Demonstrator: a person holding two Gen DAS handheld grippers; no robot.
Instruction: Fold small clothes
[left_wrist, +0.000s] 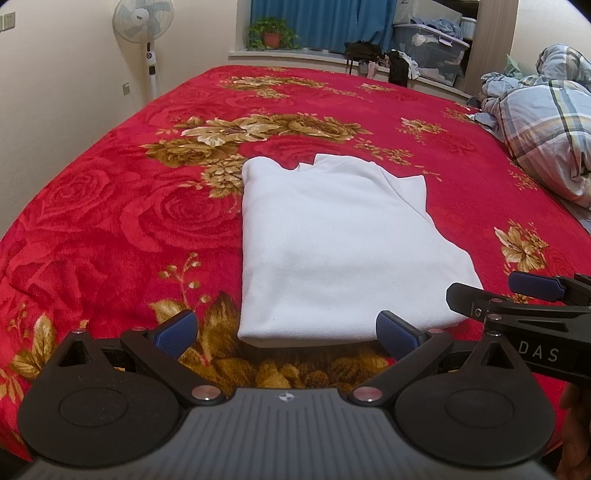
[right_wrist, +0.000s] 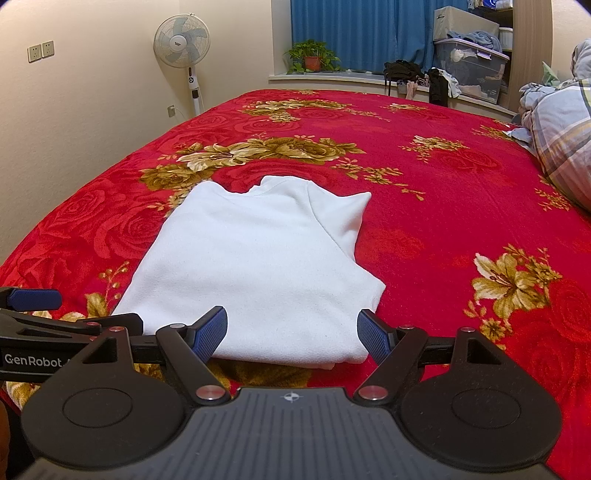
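Note:
A white garment (left_wrist: 332, 243), folded into a long rectangle with its collar at the far end, lies flat on the red floral bedspread (left_wrist: 110, 221). It also shows in the right wrist view (right_wrist: 258, 273). My left gripper (left_wrist: 286, 332) is open and empty, just short of the garment's near edge. My right gripper (right_wrist: 291, 334) is open and empty, its blue pads at the near edge of the garment. The right gripper also shows at the right of the left wrist view (left_wrist: 517, 295), beside the garment's near right corner.
A crumpled plaid duvet (left_wrist: 546, 129) lies at the bed's right side. A standing fan (right_wrist: 183, 48) is by the left wall. A potted plant (right_wrist: 312, 57), clothes and a plastic storage box (right_wrist: 469, 68) sit on the window ledge beyond the bed.

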